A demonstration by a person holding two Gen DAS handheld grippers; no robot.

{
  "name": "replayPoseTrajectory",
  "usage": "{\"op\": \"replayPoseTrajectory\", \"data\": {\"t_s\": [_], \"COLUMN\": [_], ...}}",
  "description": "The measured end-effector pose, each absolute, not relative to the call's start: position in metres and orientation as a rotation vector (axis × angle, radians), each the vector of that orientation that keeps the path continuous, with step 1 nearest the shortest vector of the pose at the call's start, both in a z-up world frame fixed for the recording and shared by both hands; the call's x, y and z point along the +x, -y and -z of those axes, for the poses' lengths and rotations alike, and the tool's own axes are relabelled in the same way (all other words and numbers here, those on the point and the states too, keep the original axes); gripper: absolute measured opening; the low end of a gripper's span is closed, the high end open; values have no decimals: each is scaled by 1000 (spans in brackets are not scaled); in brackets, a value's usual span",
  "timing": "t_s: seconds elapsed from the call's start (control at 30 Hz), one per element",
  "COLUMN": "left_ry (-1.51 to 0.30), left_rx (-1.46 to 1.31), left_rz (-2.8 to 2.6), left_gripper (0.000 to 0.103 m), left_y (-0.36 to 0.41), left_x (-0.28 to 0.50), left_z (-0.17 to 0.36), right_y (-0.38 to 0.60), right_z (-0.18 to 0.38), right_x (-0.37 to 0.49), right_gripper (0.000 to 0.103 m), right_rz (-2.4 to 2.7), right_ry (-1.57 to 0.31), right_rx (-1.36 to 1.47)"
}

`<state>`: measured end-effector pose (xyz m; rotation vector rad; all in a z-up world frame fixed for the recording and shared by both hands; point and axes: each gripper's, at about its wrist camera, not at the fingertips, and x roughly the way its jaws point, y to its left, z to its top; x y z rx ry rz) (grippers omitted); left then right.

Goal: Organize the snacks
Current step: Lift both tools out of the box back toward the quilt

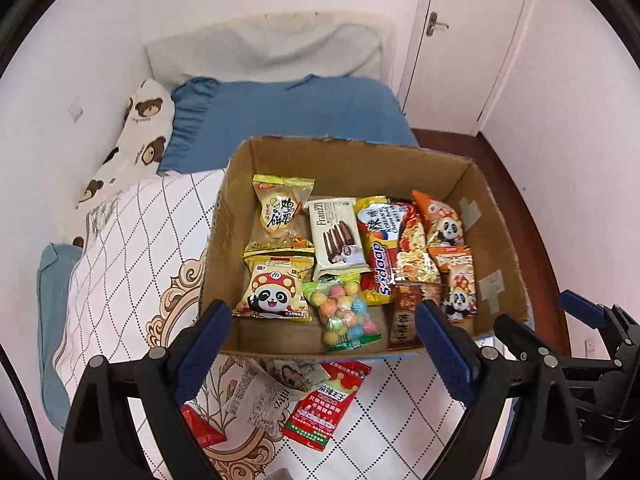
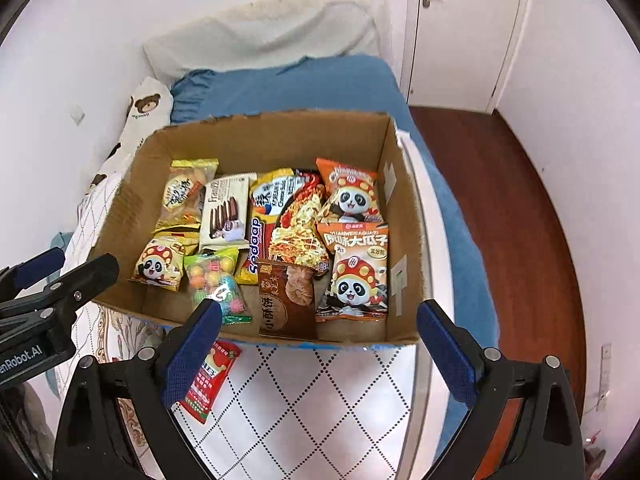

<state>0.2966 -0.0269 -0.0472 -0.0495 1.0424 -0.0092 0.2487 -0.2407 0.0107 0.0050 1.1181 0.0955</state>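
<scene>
Cardboard box [image 1: 352, 164] packed with bright snack packets [image 2: 288, 220]; both tools released, empty.

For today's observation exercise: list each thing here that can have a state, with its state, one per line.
Cardboard box: open-topped, holding snacks.
Candy bag: sealed, lying in the box.
Red packet: outside the box, on the bedspread.
Left gripper: open, empty.
Right gripper: open, empty.
Door: closed.

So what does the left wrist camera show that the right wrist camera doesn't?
Only the left wrist view shows the clear wrapper and the small red packet on the bedspread in front of the box. Only the right wrist view shows the open wooden floor beside the bed. Both show the cardboard box of snacks, the red sachet outside it, and open, empty fingers.
</scene>
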Motion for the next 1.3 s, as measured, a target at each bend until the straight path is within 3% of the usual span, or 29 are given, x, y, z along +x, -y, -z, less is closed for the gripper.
{"op": "replayPoseTrajectory", "data": {"t_s": [0.93,1.07,1.3], "left_ry": [-865,-892,-1139], "left_rx": [-42,-48,-110], "left_rz": [24,-36,-231], "left_gripper": [94,94,94], "left_y": [42,26,-54], "left_x": [213,205,178], "left_z": [-4,12,102], "right_y": [271,267,222], "right_z": [-83,-66,14], "right_x": [160,157,164], "right_gripper": [100,100,100], "right_rz": [-82,-117,-209], "right_ry": [-903,-951,-1155], "right_rx": [105,147,203]}}
